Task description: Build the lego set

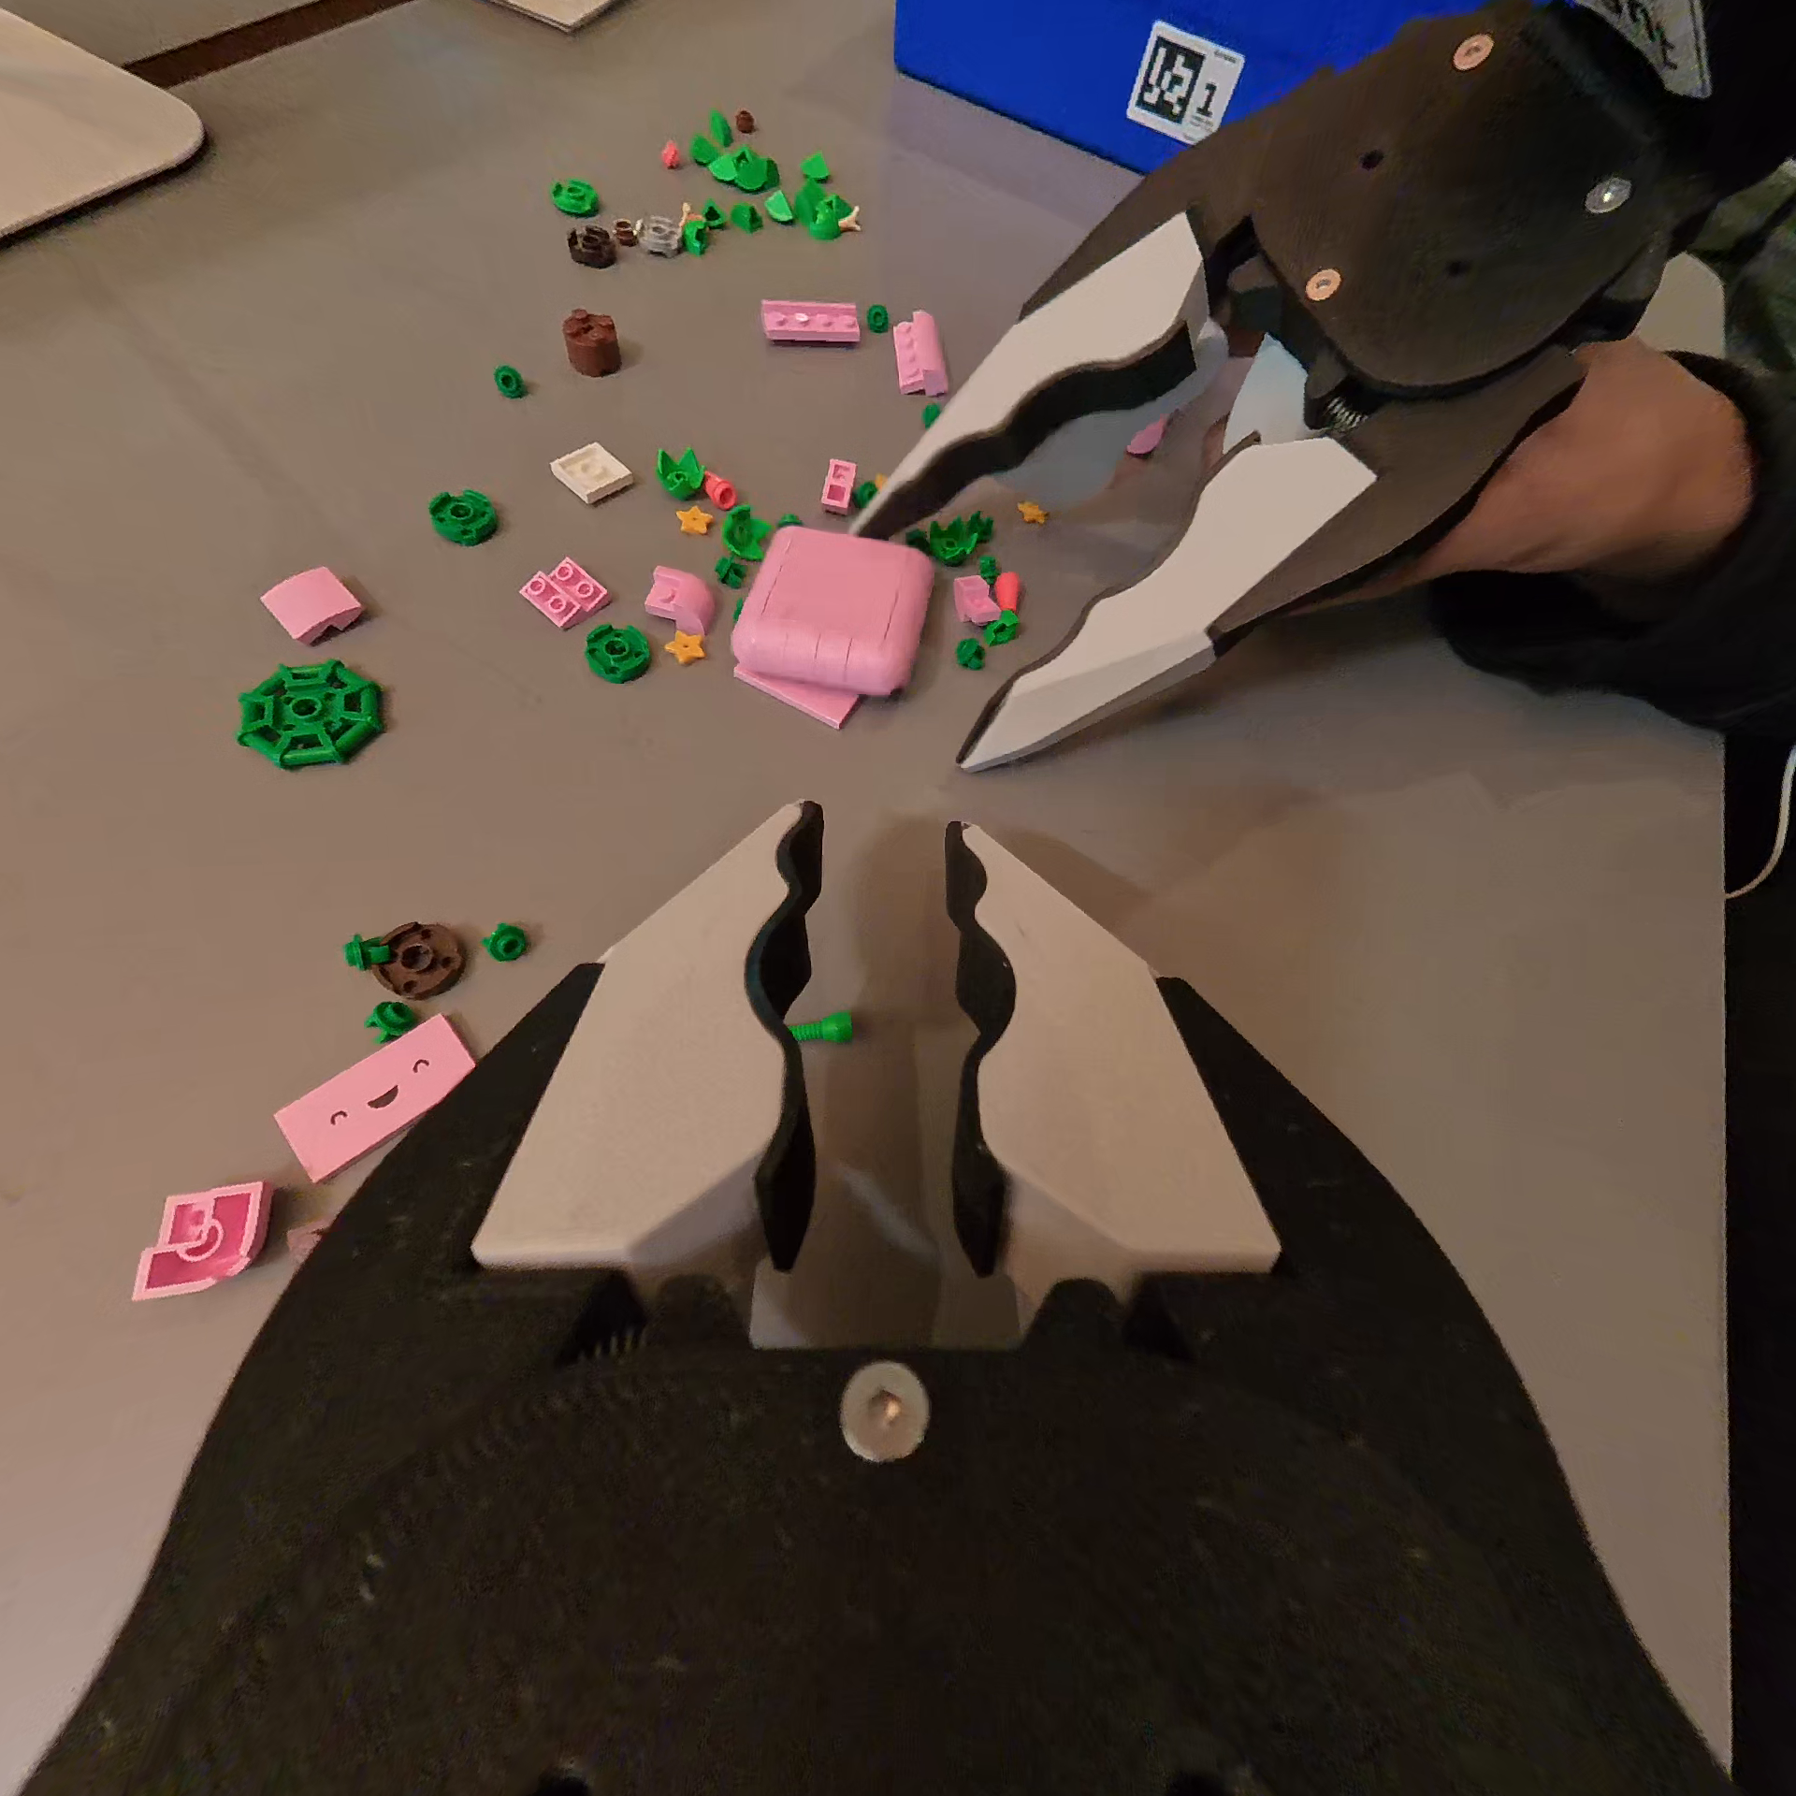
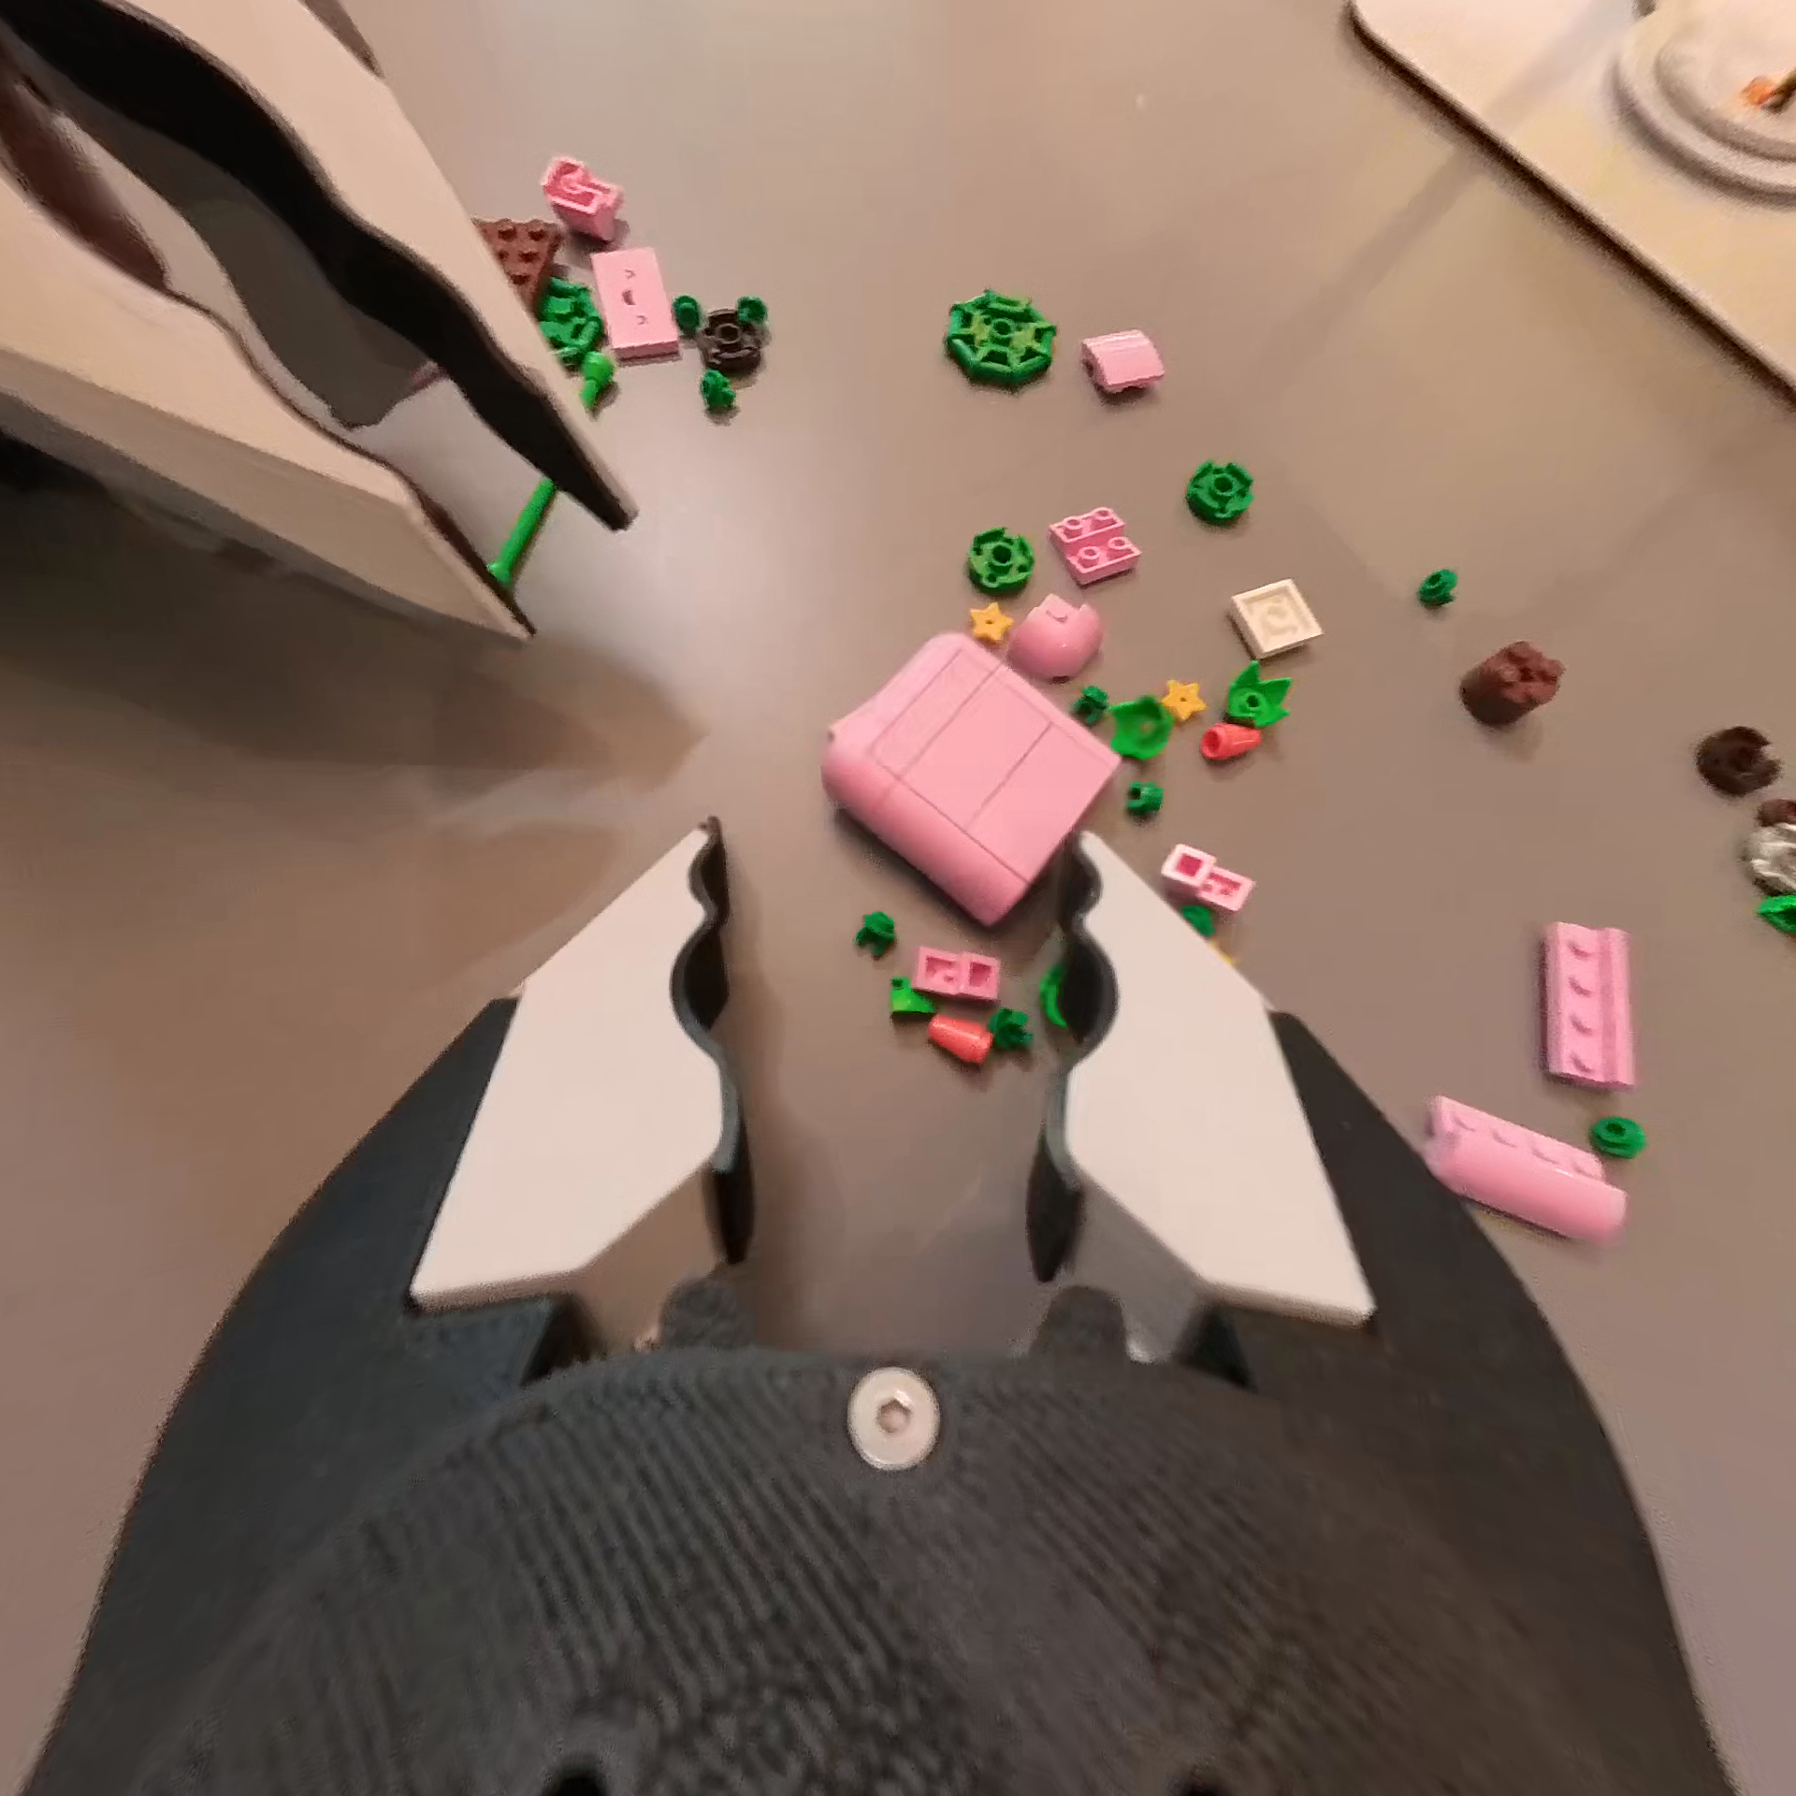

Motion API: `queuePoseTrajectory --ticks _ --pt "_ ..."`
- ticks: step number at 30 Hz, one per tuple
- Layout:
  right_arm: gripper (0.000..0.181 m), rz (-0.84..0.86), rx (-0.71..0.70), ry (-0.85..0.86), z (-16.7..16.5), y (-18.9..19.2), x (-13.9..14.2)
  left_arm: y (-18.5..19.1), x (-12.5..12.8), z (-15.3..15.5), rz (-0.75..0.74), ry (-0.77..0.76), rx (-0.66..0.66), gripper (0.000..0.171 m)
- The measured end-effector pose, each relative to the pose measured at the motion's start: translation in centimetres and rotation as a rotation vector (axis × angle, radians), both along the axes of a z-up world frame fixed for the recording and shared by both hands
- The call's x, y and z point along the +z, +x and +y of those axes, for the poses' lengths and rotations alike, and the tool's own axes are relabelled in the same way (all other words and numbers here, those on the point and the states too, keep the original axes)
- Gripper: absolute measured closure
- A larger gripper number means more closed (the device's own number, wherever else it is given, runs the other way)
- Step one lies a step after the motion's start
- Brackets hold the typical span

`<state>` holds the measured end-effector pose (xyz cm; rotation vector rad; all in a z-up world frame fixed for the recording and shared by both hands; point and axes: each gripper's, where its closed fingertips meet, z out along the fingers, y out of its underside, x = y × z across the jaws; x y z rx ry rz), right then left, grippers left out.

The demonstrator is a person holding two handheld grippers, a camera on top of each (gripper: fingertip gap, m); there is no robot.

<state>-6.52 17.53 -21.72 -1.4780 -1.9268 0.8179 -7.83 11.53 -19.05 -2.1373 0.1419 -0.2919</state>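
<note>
Lego pieces lie scattered over a grey desk point(image 1: 1263, 972), mostly pink and green. Left tool point(image 1: 882, 814) hangs low over the near desk, jaws parted a moderate way, nothing gripped; a small green peg point(image 1: 824, 1027) lies on the desk in the gap between its fingers. Right tool point(image 2: 894, 844) spread wider, also empty. Its right fingertip point(image 2: 1088, 855) sits at the edge of the pink rounded block point(image 2: 972, 768), the largest assembled piece, near the middle of the scatter; actual contact cannot be told.

Left wrist view only: the right tool seen from outside point(image 1: 914, 641), a hand point(image 1: 1594, 466) gripping it, the pink rounded block point(image 1: 831, 612) resting on a flat pink plate point(image 1: 807, 702), a blue box point(image 1: 1020, 78) with a square marker sticker at the far edge, and a far cluster of green leaf bits point(image 1: 768, 180).

Right wrist view only: small pink bricks and a red cone point(image 2: 960, 1038) between its own fingers, two long pink pieces point(image 2: 1587, 1006) off to the right, a brown studded plate point(image 2: 520, 248) behind the left tool point(image 2: 573, 573), and a pale tray point(image 2: 1458, 117) at the far corner.

Both views: green web-shaped round piece point(image 1: 309, 715), pink tile with a face print point(image 1: 374, 1098), white square tile point(image 1: 591, 471), brown round brick point(image 1: 591, 342).
</note>
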Motion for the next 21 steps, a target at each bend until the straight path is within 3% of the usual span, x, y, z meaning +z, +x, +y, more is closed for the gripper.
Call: queuePoseTrajectory --ticks 5,8,13,21 --pt "0.156 0.001 0.237 -0.179 -4.8 1.1 1.1 -0.2 0.0 0.0 -0.01 0.001 0.009 0.15" --pt "0.156 0.021 0.32 -0.209 -6.6 1.5 1.7 -0.2 0.0 0.0 -0.002 -0.003 0.016 0.147" --pt "0.152 0.023 0.273 -0.132 -5.3 1.0 1.1 -0.5 -0.2 0.1 0.017 -0.01 0.038 0.131" --pt "0.148 -0.025 0.208 -0.053 -3.9 0.8 -0.2 -0.4 -0.6 0.2 0.039 -0.029 0.033 0.128"
